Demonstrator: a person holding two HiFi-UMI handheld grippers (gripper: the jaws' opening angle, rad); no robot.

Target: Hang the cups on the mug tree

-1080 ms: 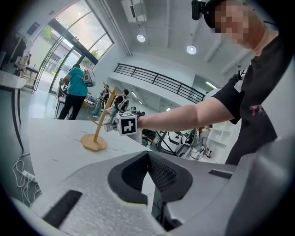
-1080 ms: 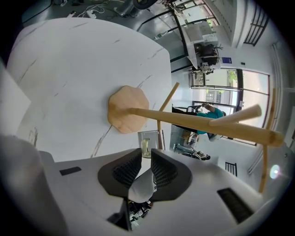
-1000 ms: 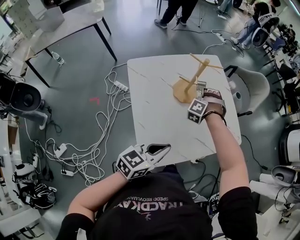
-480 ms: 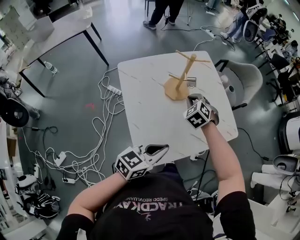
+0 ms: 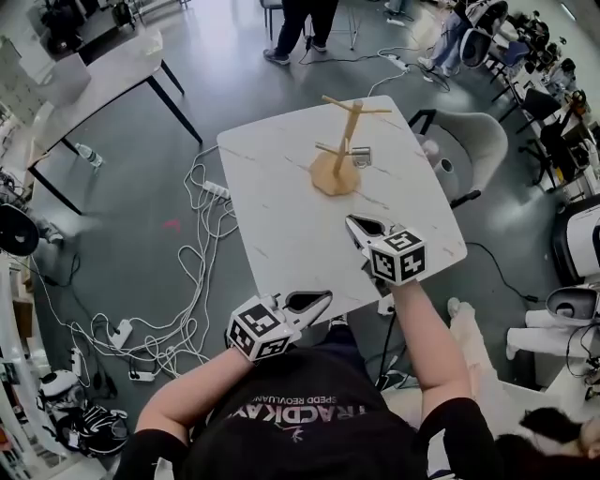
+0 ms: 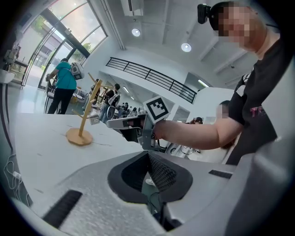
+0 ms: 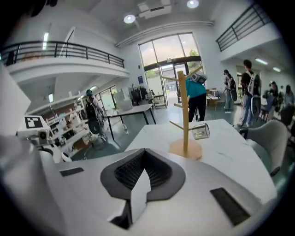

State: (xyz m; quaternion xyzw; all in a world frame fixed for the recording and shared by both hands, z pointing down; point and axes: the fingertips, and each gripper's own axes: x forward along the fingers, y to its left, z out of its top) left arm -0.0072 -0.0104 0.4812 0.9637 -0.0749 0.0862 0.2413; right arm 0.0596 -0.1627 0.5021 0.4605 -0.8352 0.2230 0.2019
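Observation:
A wooden mug tree [image 5: 336, 150] stands on the far part of the white table [image 5: 281, 220]. One small clear cup [image 5: 362, 157] hangs on a low peg at its right side; in the right gripper view the cup [image 7: 201, 132] tilts mouth outward beside the tree's post [image 7: 185, 115]. My right gripper [image 5: 355, 224] is shut and empty, hovering over the table a short way in front of the tree's base. At the near table edge my left gripper [image 5: 322, 298] is also shut, with nothing in it. The tree [image 6: 83, 120] shows in the left gripper view too.
A grey chair [image 5: 472, 148] stands off the table's right side. Tangled cables and power strips [image 5: 187, 300] lie on the floor to the left. Another table [image 5: 103, 70] is at the far left, and people [image 5: 298, 23] stand beyond.
My right gripper has drawn back from the mug tree toward me, empty. The cup stays hanging on the low peg. The left gripper has hardly moved.

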